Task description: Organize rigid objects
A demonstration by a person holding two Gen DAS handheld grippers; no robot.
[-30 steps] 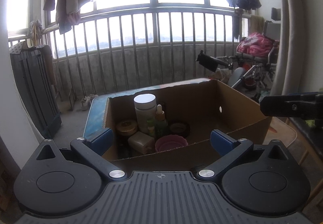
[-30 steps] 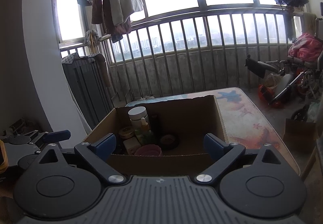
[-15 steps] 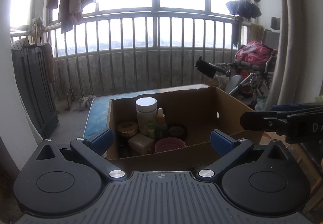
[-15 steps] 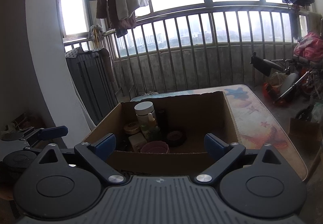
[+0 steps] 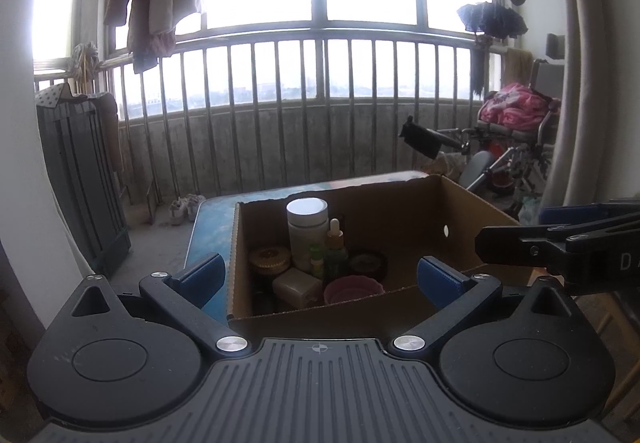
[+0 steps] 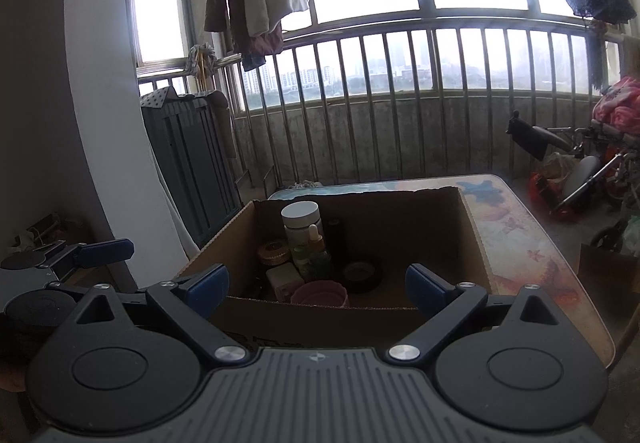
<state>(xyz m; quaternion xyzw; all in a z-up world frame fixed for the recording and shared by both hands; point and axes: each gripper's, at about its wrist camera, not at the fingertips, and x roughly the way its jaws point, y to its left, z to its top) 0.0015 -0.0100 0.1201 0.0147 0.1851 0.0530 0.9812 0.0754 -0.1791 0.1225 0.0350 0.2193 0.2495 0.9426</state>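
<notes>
An open cardboard box (image 5: 472, 219) (image 6: 432, 231) stands on a low table. In its left part are a white-lidded jar (image 5: 307, 229) (image 6: 301, 221), a dropper bottle (image 5: 335, 243), a gold tin (image 5: 270, 260), a white block (image 5: 297, 285), a pink bowl (image 5: 353, 289) (image 6: 320, 293) and a dark round tin (image 5: 368, 263). My left gripper (image 5: 320, 279) is open and empty, just short of the box's near wall. My right gripper (image 6: 318, 285) is open and empty, also before the near wall. The right gripper shows side-on in the left wrist view (image 5: 560, 243).
The table (image 6: 516, 231) has a printed top, bare to the right of the box. A balcony railing (image 5: 320, 115) runs behind. A dark folded rack (image 5: 80, 179) leans at the left. A wheelchair with pink cloth (image 5: 516, 131) stands at the right.
Both grippers have drawn slightly nearer the box and tilted up a little. The right gripper has come further into the left wrist view. Both stay open.
</notes>
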